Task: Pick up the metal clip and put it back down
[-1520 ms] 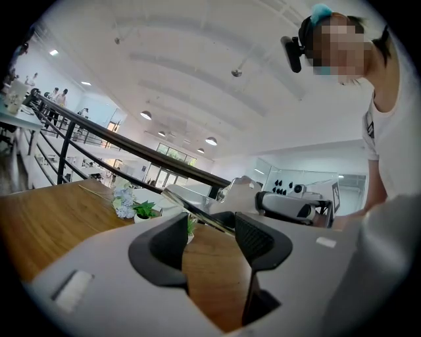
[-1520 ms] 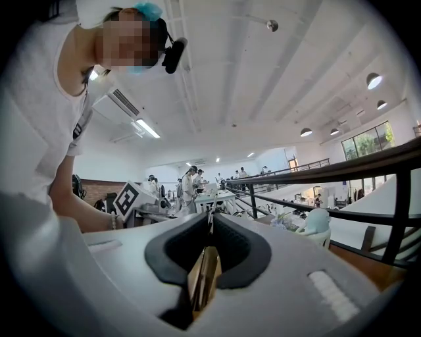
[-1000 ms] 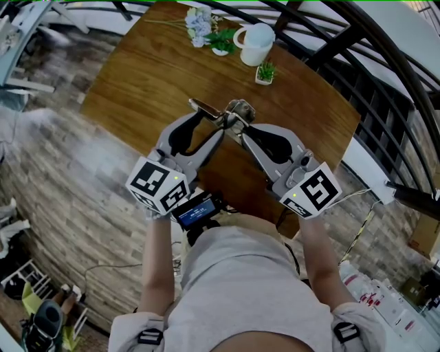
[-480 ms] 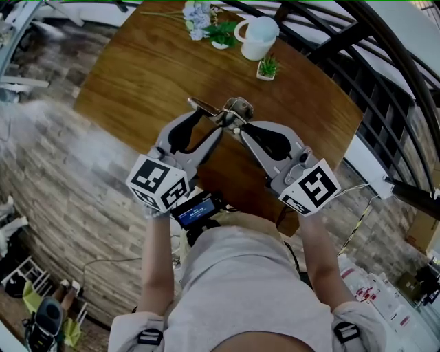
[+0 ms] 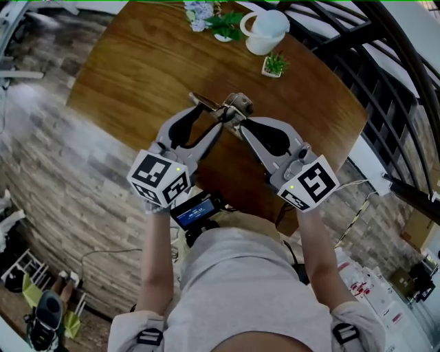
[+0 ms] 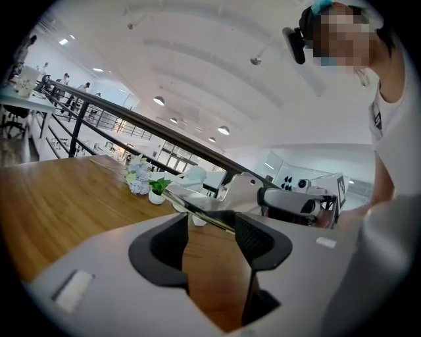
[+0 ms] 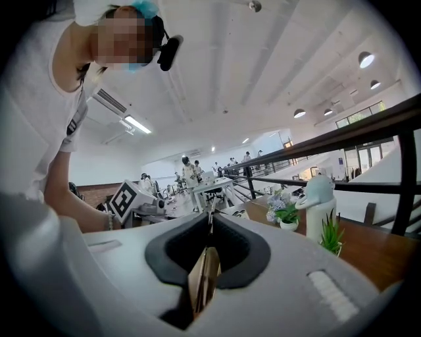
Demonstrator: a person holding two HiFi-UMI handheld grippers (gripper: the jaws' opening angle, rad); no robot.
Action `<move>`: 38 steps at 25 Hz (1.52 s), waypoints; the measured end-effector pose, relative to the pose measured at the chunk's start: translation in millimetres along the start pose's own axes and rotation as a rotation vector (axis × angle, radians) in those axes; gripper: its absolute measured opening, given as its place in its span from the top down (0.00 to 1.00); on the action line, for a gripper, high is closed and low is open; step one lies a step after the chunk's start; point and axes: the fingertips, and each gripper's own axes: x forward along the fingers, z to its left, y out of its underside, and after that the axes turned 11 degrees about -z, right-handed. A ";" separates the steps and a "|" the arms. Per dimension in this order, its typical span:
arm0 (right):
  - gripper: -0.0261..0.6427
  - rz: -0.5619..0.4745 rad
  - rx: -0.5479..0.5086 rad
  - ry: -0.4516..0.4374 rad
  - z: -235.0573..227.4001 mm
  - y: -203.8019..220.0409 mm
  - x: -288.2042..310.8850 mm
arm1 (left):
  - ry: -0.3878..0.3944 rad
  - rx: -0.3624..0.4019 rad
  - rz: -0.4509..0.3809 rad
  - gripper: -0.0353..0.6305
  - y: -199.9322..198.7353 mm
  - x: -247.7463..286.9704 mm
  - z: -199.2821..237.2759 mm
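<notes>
While upright, green plant (image 5: 276,62) in white pot (image 5: 269,71)

Flowers (image 5: 199,10), jug (image 5: 265,31), small plant (image 5: 275,65) stood at far edge of table (image 5: 137,69): jug right of flowers, plant just before jug. Metal clip (image 5: 230,110) sat over table middle, between left gripper (image 5: 210,113) and right gripper (image 5: 237,122).

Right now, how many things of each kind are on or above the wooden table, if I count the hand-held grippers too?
Hand-held grippers: 2, the left hand-held gripper and the right hand-held gripper
Metal clip: 1
White jug: 1
Potted plants: 2, the flowering plant and the small spiky plant
Total: 6
</notes>
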 end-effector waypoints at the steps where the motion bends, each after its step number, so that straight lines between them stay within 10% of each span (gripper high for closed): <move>1: 0.93 0.002 0.009 0.000 -1.5 2.0 0.8 | -0.001 -0.003 0.006 0.61 2.0 0.5 1.4; 38: 0.94 0.145 0.165 -0.009 -43.6 85.9 34.3 | -0.136 -0.090 0.202 0.61 79.0 16.9 66.4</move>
